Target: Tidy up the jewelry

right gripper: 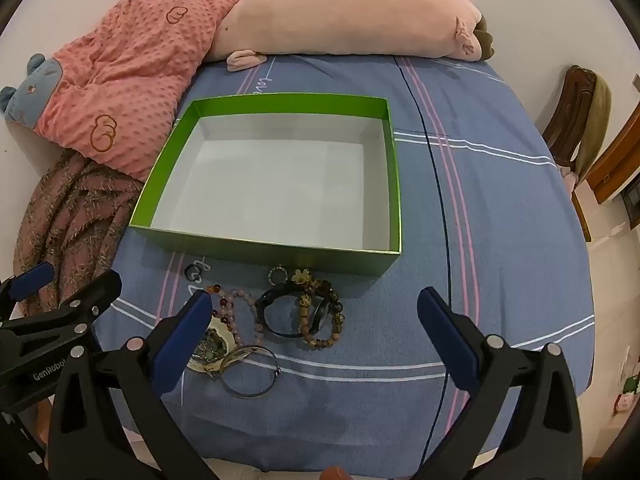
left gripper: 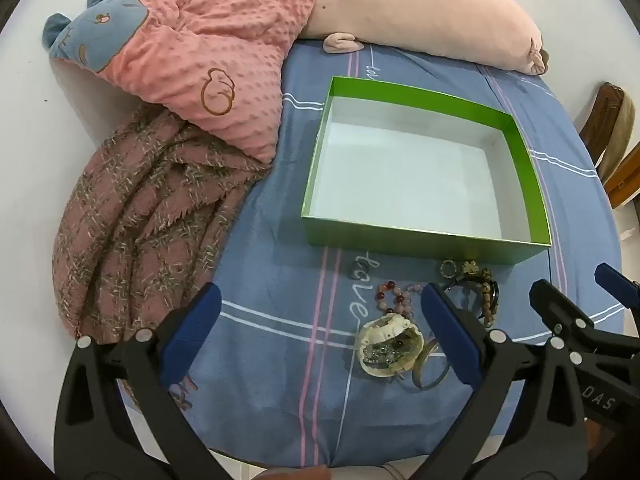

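Note:
An empty green box (left gripper: 524, 168) (right gripper: 394, 168) with a white inside stands on the blue bed sheet. In front of it lies a cluster of jewelry: a pink bead bracelet (left gripper: 394, 300) (right gripper: 240, 300), a shell dish (left gripper: 386, 346) (right gripper: 208, 350) holding small pieces, a thin metal bangle (left gripper: 430, 366) (right gripper: 250, 372), a brown bead bracelet (right gripper: 320, 320), a black bangle (right gripper: 276, 312), a small ring (right gripper: 278, 275) and a dark ring (right gripper: 193, 272). My left gripper (left gripper: 320, 316) is open above the sheet, left of the jewelry. My right gripper (right gripper: 316, 320) is open above the bracelets.
A pink dotted pillow (left gripper: 208, 60) (right gripper: 132, 80), a long pink plush (left gripper: 420, 12) (right gripper: 340, 12) and a pink-brown blanket (left gripper: 144, 216) (right gripper: 68, 216) lie at the back and left. A wooden chair (right gripper: 576, 120) stands right of the bed.

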`<state>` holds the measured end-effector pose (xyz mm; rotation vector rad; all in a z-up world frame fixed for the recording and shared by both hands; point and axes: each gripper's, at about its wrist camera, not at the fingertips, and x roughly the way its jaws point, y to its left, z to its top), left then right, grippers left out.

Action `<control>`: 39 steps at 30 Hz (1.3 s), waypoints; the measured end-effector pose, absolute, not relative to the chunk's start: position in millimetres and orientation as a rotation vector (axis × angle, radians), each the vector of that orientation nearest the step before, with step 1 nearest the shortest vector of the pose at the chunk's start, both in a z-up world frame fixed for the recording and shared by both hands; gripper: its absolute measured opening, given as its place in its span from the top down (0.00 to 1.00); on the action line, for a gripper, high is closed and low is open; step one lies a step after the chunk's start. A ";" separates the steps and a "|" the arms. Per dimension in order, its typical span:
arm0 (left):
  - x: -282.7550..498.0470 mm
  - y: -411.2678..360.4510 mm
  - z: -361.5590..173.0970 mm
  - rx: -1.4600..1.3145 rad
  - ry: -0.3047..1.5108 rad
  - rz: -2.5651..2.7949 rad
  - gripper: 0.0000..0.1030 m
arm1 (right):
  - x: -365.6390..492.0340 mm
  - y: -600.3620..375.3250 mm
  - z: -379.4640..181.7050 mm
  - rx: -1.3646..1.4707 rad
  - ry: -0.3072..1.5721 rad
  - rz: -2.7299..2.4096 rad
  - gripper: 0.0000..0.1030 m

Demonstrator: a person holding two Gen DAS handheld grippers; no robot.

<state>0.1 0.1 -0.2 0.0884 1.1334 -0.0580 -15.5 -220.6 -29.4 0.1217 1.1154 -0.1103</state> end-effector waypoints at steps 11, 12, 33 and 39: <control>0.0 -0.1 -0.2 0.089 1.134 -0.058 0.02 | -15.8 -220.2 -29.9 0.119 1.120 -0.112 0.01; -0.2 -0.1 -0.4 0.089 1.134 -0.058 0.02 | -15.9 -220.2 -30.1 0.119 1.120 -0.112 0.01; -1.2 0.7 0.2 0.090 1.140 -0.057 0.02 | -17.7 -221.4 -35.5 0.119 1.126 -0.112 0.01; -7.3 1.7 1.8 0.091 1.138 -0.056 0.02 | -17.9 -220.8 -34.9 0.120 1.128 -0.112 0.01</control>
